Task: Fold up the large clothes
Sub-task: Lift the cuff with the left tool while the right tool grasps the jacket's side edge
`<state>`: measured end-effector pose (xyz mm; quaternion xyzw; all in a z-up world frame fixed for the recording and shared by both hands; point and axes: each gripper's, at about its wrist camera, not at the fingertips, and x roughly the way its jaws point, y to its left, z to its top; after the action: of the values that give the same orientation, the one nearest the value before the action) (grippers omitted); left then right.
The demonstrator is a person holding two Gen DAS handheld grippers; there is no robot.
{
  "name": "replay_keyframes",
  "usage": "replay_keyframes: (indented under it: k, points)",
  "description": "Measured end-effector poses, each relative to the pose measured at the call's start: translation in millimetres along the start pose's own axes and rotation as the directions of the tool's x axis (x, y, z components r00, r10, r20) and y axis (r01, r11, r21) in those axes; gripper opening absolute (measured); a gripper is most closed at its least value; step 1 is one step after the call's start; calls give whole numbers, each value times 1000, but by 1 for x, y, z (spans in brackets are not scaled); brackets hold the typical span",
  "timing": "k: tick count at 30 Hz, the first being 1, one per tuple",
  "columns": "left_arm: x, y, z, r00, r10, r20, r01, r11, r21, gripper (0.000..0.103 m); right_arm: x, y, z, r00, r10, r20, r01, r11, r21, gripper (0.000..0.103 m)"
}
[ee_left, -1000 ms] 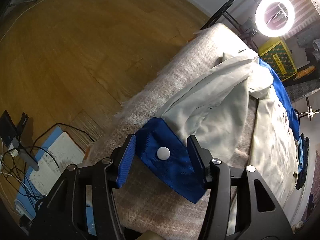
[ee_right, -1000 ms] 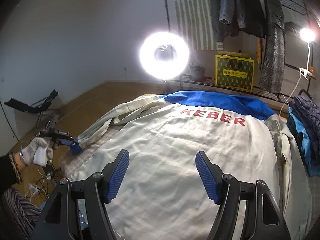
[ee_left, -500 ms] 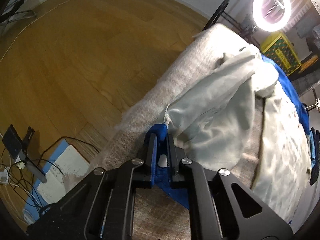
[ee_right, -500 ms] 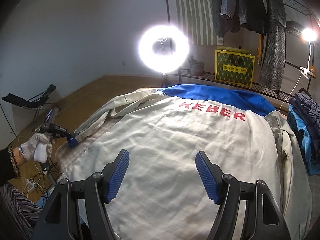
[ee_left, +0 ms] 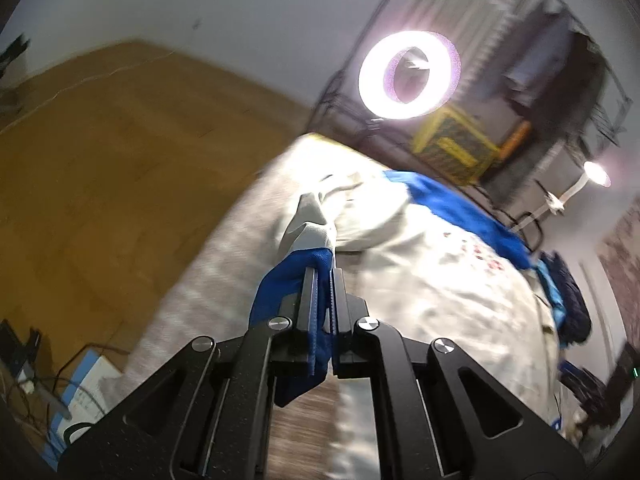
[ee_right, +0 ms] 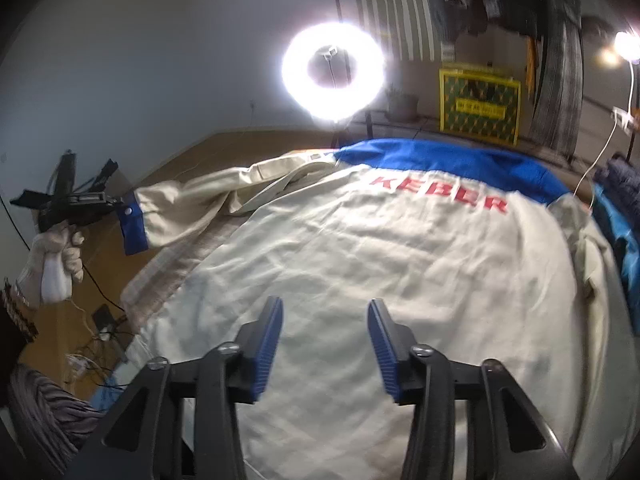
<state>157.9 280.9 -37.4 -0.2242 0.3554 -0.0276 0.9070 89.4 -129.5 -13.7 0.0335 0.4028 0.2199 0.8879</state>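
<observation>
Left fingers: your left gripper (ee_left: 323,276) is clenched on the blue cuff (ee_left: 288,280) of the sleeve (ee_right: 192,204); the cloth is pinched between both pads, and in the right wrist view the cuff hangs lifted off the bed.
Right fingers: your right gripper (ee_right: 325,344) hovers over the lower back of the jacket with its jaws closing; the two blue pads stand apart and nothing is pinched between them.
Your left hand: a white-gloved hand (ee_right: 52,256) holds the left tool out past the bed's edge.
Jacket: one large cream jacket (ee_right: 380,280) with a blue yoke and red lettering, spread back-up across the bed (ee_left: 208,276); one sleeve is drawn out to the side, the other lies bunched along the far edge.
Around: one ring light (ee_right: 333,71) on a stand behind the bed, one yellow box (ee_right: 479,106) beside it, one small lamp (ee_right: 626,43), dark clothes hanging above, a pile of blue and dark garments (ee_right: 618,216) at the bed's right edge.
In the way: cables and papers on the wooden floor (ee_left: 100,168) below your left hand; nothing lies on the jacket's back.
</observation>
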Motion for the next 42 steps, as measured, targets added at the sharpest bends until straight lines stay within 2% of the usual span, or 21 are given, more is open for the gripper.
replay_keyframes:
  k: [1, 4, 8, 11, 13, 16, 20, 22, 26, 29, 31, 33, 35, 38, 39, 40, 42]
  points:
    - [-8, -16, -3, 999, -34, 7, 34, 999, 29, 2, 2, -3, 3, 1000, 19, -10, -19, 1000, 18, 42]
    - [-19, -59, -18, 998, -54, 13, 51, 987, 156, 1, 6, -9, 12, 998, 61, -17, -60, 997, 54, 42]
    - [-18, -106, -48, 995, -91, -30, 96, 954, 283, 1, 16, -23, 36, 988, 147, -45, -141, 983, 118, 44]
    - [-16, -129, -69, 992, -105, -66, 121, 942, 313, 1, 31, -33, 65, 975, 214, -58, -203, 966, 158, 44]
    - [-14, -132, -75, 990, -110, -86, 131, 941, 311, 1, 44, -34, 86, 968, 245, -52, -232, 956, 181, 44]
    - [-18, -133, -79, 992, -100, -80, 120, 940, 318, 0, 80, -33, 115, 936, 346, -62, -323, 917, 234, 44]
    - [-27, -129, -77, 993, -102, -54, 114, 938, 327, 0, 150, -23, 149, 907, 413, -86, -368, 875, 315, 44]
    - [-28, -127, -75, 992, -111, -52, 122, 938, 324, 0, 180, -16, 162, 900, 423, -104, -365, 863, 348, 44]
    - [-33, -127, -76, 991, -125, -46, 134, 931, 341, 0, 242, -3, 190, 900, 417, -125, -340, 852, 399, 44]
    - [-34, -127, -76, 990, -135, -46, 143, 926, 351, 0, 279, 3, 204, 889, 438, -131, -342, 828, 444, 44]
    - [-27, -125, -79, 990, -118, -74, 137, 925, 356, 0, 297, 8, 207, 895, 419, -151, -318, 839, 441, 44]
    - [-14, -119, -83, 983, -120, -139, 160, 929, 333, 0, 315, 16, 209, 905, 385, -183, -281, 861, 424, 45]
    - [-4, -111, -89, 982, -98, -159, 144, 940, 309, 0, 333, 23, 212, 908, 360, -214, -252, 878, 406, 48]
    - [12, -102, -99, 975, -52, -217, 120, 942, 313, 0, 350, 31, 216, 915, 309, -259, -205, 910, 360, 51]
    - [18, -97, -102, 969, -46, -244, 118, 950, 290, 7, 354, 31, 215, 914, 305, -267, -202, 914, 353, 51]
    - [23, -91, -104, 963, -48, -265, 119, 959, 259, 23, 358, 31, 215, 912, 306, -273, -203, 915, 348, 51]
    - [34, -71, -107, 949, -68, -307, 119, 982, 150, 45, 363, 29, 214, 907, 318, -277, -215, 914, 345, 51]
